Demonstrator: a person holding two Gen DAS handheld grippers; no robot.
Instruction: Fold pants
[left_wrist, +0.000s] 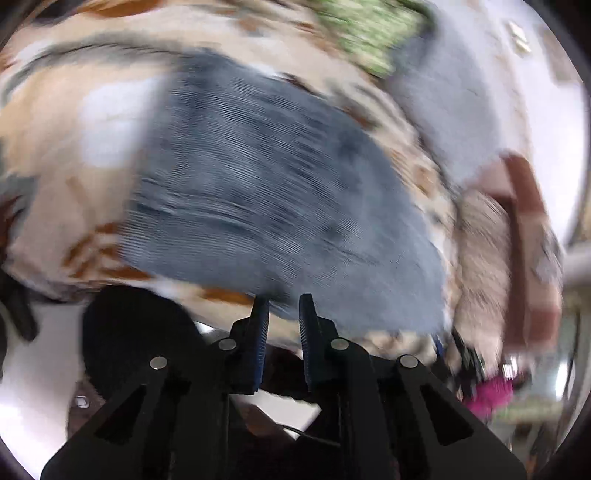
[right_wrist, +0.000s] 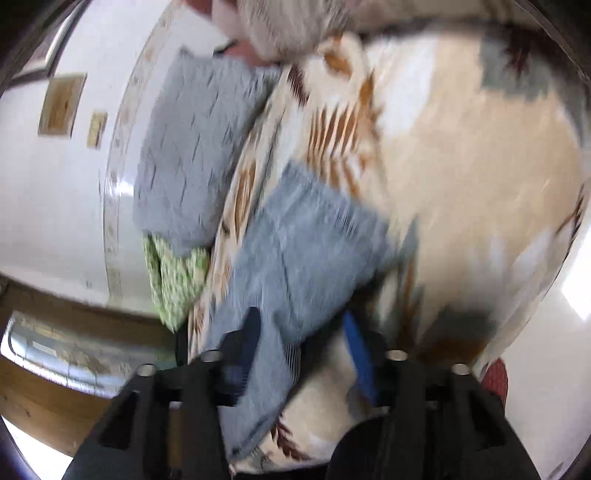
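White walls and a glossy floor are surrounding a bed covered with a patterned blanket (left_wrist: 55, 110) in beige, white and rust colours.

Through the left wrist camera, the blue-grey pants (left_wrist: 258, 192) are lying on this blanket as a compact folded shape, just in front of the left gripper (left_wrist: 283, 306). Its jaws are standing a little apart and are holding nothing; the near edge of the pants seems to be just beyond the tips. Everything is blurred. A grey pillow (left_wrist: 454, 110) and a green patterned cloth (left_wrist: 369, 29) are resting further back.

Through the right wrist camera, the pants (right_wrist: 303, 251) are reaching down between the fingers of the right gripper (right_wrist: 301, 325). The jaws are wide apart, with cloth lying between them, but they are not closing on it. The grey pillow (right_wrist: 192, 147) and green cloth (right_wrist: 173, 277) are lying beside the bed's edge.

The fold looks nearly complete. To finish well, both grippers should probably press and smooth the layers, keeping the edges aligned and avoiding dragging the top layer.
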